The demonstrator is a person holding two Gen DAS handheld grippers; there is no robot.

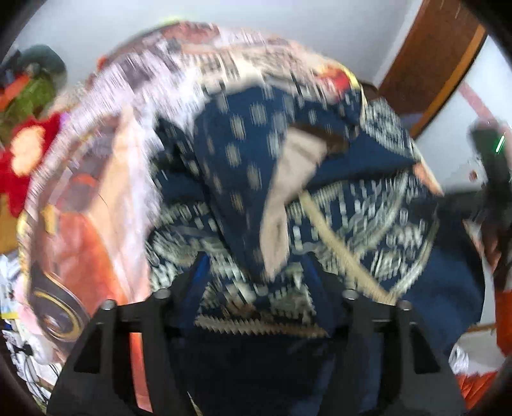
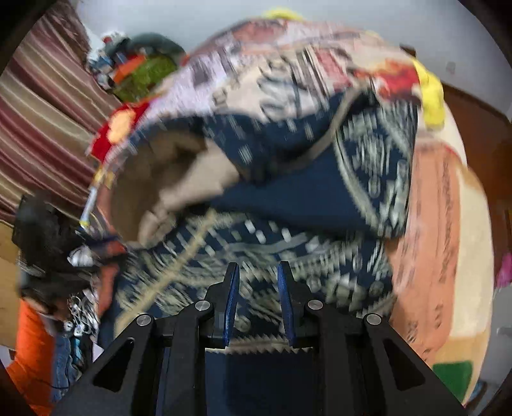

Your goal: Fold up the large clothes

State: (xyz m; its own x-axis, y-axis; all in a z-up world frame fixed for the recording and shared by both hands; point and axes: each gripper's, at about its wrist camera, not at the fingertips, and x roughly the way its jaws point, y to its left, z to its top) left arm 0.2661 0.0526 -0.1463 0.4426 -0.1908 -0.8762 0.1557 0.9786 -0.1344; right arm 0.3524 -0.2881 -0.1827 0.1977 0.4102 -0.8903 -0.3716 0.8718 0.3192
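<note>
Left wrist view: heavy motion blur. left gripper (image 1: 256, 288) points forward and slightly up into a bunched navy garment (image 1: 249, 166) with a cream print; the cloth drapes over and between both finger mounts, hiding the tips, so I cannot tell whether the jaws are closed or how wide they are. A zigzag cream hem (image 1: 256, 326) runs across between the finger bases. A beige inner lining (image 1: 288, 179) shows in a fold at mid frame. The garment lies on a patterned bedspread (image 1: 105, 179) in orange, pink and white. A pile of red and green clothes (image 1: 28, 128) sits at far left against a pale wall (image 1: 288, 19); a brown door (image 1: 428, 64) is at upper right. A dark blurred object at the right edge is unclear. Right wrist view: also blurred. right gripper (image 2: 257, 304) is aimed forward at the same navy garment (image 2: 288, 198), with the blue-padded fingers (image 2: 232, 304) at a narrow gap, parted, with cloth seen behind and between them; grip on the fabric is not clear. The zigzag hem (image 2: 259, 347) sits right at the finger bases. The beige lining (image 2: 166, 172) opens at left. The bedspread (image 2: 432, 224) extends right, and a striped curtain (image 2: 41, 121) hangs at left. An orange sleeve (image 2: 28, 352) is at lower left.
</note>
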